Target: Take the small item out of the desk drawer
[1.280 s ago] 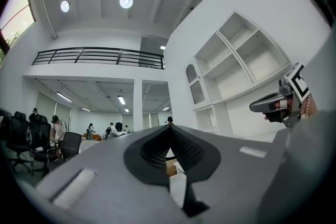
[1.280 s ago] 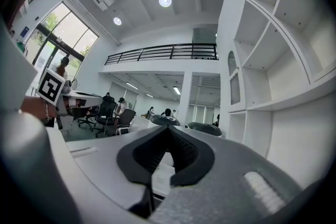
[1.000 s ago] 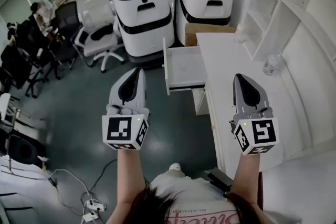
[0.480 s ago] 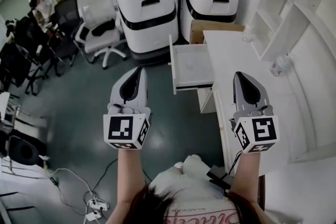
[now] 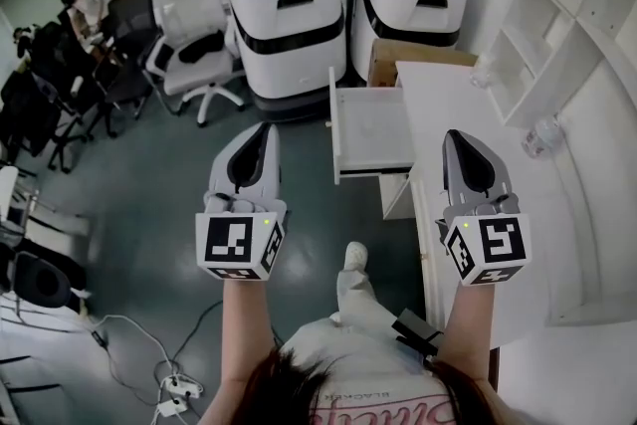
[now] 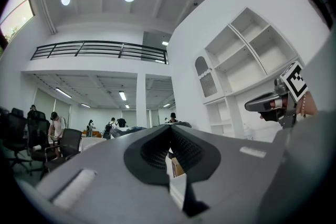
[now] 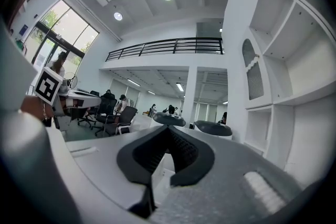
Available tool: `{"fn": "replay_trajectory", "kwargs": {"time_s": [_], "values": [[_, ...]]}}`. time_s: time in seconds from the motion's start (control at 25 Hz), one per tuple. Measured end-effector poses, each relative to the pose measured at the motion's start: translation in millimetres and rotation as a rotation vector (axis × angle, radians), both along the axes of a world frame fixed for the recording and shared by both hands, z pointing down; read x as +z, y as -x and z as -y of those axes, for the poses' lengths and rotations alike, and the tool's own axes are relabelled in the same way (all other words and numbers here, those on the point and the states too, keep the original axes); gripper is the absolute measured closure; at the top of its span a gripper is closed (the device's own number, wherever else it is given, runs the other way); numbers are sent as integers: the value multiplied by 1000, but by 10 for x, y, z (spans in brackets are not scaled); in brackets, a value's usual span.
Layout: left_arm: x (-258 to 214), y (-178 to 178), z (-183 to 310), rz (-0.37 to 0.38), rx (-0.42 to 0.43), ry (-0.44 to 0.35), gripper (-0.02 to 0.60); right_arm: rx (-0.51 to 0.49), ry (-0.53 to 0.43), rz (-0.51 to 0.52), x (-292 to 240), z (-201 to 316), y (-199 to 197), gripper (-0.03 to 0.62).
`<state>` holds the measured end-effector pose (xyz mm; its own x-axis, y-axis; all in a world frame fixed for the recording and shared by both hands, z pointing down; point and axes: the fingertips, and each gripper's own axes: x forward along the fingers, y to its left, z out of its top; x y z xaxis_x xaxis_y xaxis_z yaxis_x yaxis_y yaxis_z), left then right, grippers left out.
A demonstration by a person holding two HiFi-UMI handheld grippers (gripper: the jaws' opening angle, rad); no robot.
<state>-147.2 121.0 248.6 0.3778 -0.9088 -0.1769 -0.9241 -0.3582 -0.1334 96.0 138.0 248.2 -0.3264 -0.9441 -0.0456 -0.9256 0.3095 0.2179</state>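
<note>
Two white machines (image 5: 284, 15) stand behind the drawer (image 5: 376, 129), seemingly empty.

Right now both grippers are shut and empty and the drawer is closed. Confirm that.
Not quite. The head view shows the drawer pulled open, not closed. The left gripper and right gripper are indeed shut and empty.
</note>
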Motion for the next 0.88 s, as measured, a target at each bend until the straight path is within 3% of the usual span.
{"fn": "replay_trajectory", "kwargs": {"time_s": [0.88], "values": [[-81,-190,1759,8,-52,18,566,-16,25,-10,-29,1806,-280,592]]}}
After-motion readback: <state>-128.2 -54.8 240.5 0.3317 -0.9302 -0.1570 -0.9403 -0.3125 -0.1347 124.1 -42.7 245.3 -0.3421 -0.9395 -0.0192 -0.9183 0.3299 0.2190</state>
